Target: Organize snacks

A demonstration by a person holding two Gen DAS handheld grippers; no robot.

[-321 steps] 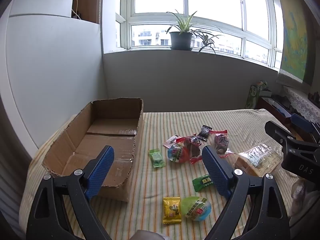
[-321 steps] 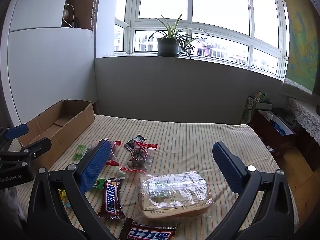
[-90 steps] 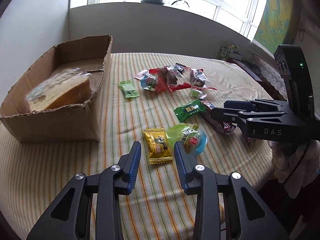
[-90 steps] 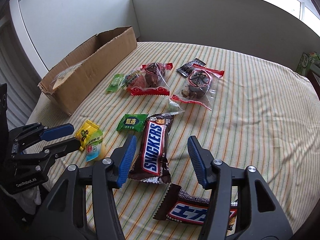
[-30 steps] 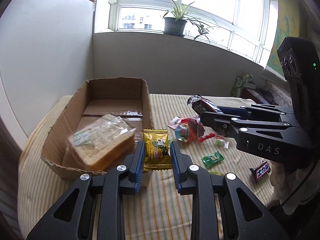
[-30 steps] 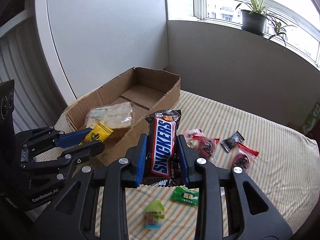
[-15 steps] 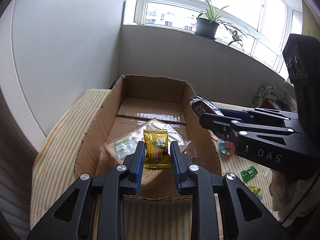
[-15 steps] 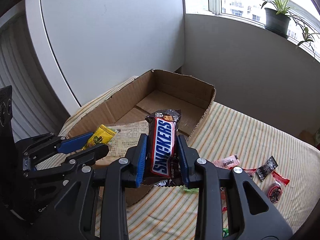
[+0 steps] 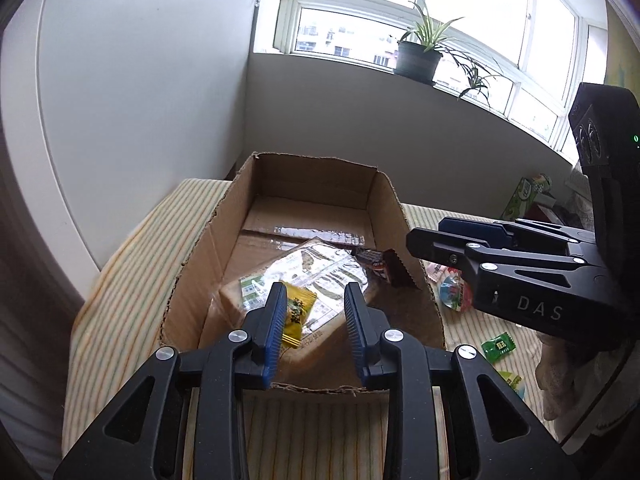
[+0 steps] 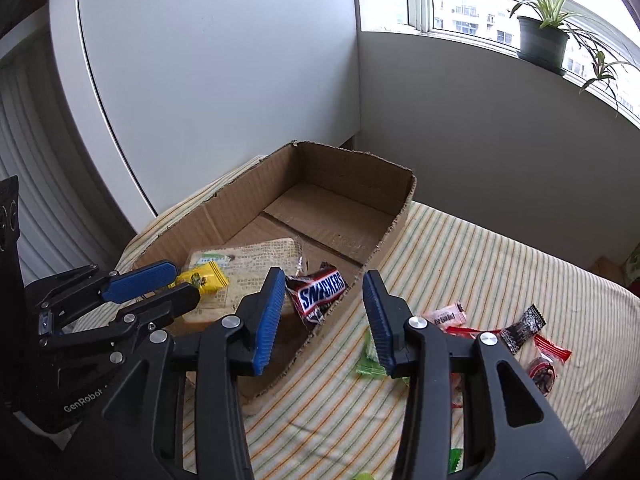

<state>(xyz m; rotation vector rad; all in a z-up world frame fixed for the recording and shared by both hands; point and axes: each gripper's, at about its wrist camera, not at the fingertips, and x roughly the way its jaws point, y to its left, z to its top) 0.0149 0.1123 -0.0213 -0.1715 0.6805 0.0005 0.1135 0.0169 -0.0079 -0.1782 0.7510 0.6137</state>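
Cardboard made up the box (image 9: pixel 312 216) that filled the left wrist view, with a bread bag (image 9: pixel 304 280) lying inside. The left gripper (image 9: pixel 316 316) hung above it, jaws parted; the yellow packet (image 9: pixel 298 314) sat against the left pad, and I could not tell whether it clung there or lay free on the bread. If it stuck, pulling away might drag it out over the near wall. The right gripper (image 9: pixel 436 240) reached over the box's right wall.

From the right wrist view, the right gripper (image 10: pixel 324 312) stood wide open and held nothing. The Snickers (image 10: pixel 320 290) lay inside the box, propped against the wall just by the bread. Loose snacks (image 10: pixel 516 340) lay on the striped bed (image 10: pixel 480 264), near that wall. A careless retreat could knock the flimsy wall and tip the box.
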